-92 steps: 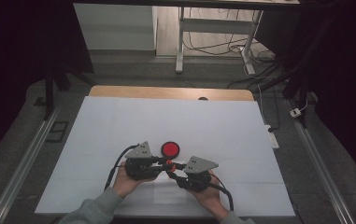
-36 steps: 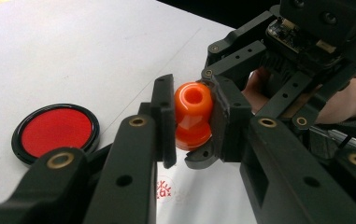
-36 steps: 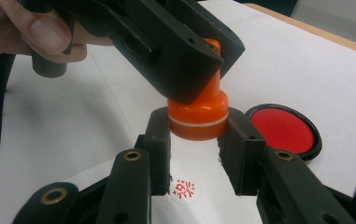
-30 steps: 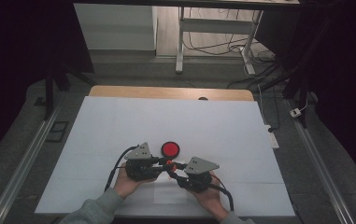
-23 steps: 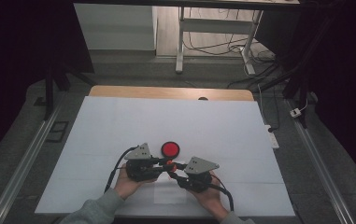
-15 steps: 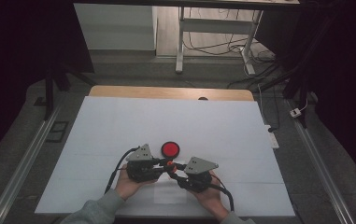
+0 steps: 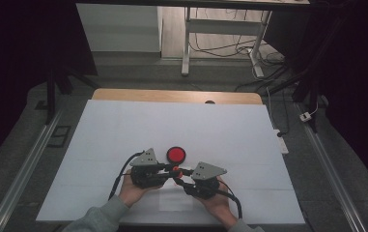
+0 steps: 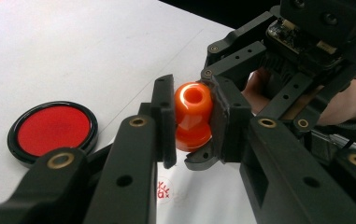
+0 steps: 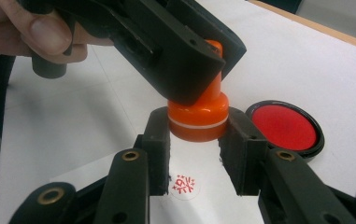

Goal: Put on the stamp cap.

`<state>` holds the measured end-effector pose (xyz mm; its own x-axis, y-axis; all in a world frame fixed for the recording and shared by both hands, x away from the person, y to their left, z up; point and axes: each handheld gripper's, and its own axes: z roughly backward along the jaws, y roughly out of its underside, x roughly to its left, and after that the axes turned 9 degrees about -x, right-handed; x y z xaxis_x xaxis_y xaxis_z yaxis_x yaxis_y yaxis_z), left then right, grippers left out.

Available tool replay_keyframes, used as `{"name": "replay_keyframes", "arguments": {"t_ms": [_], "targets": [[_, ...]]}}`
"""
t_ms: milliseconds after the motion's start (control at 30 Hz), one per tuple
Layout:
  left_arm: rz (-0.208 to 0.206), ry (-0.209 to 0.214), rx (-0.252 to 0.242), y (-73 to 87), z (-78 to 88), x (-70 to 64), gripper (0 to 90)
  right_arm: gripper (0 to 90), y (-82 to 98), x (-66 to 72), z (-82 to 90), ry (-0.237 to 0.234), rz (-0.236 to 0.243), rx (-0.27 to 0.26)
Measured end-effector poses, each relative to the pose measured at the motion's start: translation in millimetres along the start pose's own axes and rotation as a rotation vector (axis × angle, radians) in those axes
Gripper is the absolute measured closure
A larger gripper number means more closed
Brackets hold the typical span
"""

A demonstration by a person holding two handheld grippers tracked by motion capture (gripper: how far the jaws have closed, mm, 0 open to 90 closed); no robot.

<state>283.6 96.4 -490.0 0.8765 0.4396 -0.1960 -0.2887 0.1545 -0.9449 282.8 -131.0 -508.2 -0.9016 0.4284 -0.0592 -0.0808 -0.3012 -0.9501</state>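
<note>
An orange stamp [image 7: 176, 170] with a knob handle hangs just above the white table [image 7: 172, 121], held from both sides. My left gripper [image 7: 171, 168] is shut on the stamp's handle [image 8: 193, 100], pads pressed on both sides. My right gripper [image 7: 178, 177] is shut on the wider base of the stamp [image 9: 198, 119]; its jaws have just eased open slightly with the base still between them. In the right gripper view the left gripper's fingers [image 9: 180, 60] cover the handle from above. A red stamped mark [image 9: 183, 184] lies on the paper right under the stamp.
A round red ink pad [image 7: 176, 154] in a black rim lies open just beyond the grippers; the ink pad [image 8: 53, 127] [image 9: 284, 127] sits beside the stamp. A small paper sheet [image 7: 174, 200] lies between the hands. A wooden strip edges the table's far side.
</note>
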Motion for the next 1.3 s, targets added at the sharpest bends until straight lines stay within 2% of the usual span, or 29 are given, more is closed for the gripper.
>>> {"name": "replay_keyframes", "arguments": {"t_ms": [267, 667, 867, 1100, 1300], "targets": [[0.006, 0.002, -0.031, -3.6, 5.0, 0.5, 72.2, 55.3, 2.2, -0.9, -0.9, 0.004, -0.001, 0.014], [0.010, -0.010, -0.032, -4.6, 8.5, 3.1, 72.2, 52.9, 6.8, -10.8, 12.3, 0.036, -0.022, 0.016], [0.005, -0.018, -0.027, -4.5, 9.4, 4.0, 72.2, 51.6, 10.5, -19.1, 26.5, 0.071, -0.025, 0.031], [0.000, -0.031, -0.017, -4.1, 10.9, 5.8, 72.1, 51.5, 21.2, -31.6, 49.0, 0.110, -0.069, 0.044], [0.001, -0.041, -0.015, -4.1, 12.8, 7.6, 72.2, 51.4, 27.2, -36.1, 65.1, 0.143, -0.077, 0.056]]}}
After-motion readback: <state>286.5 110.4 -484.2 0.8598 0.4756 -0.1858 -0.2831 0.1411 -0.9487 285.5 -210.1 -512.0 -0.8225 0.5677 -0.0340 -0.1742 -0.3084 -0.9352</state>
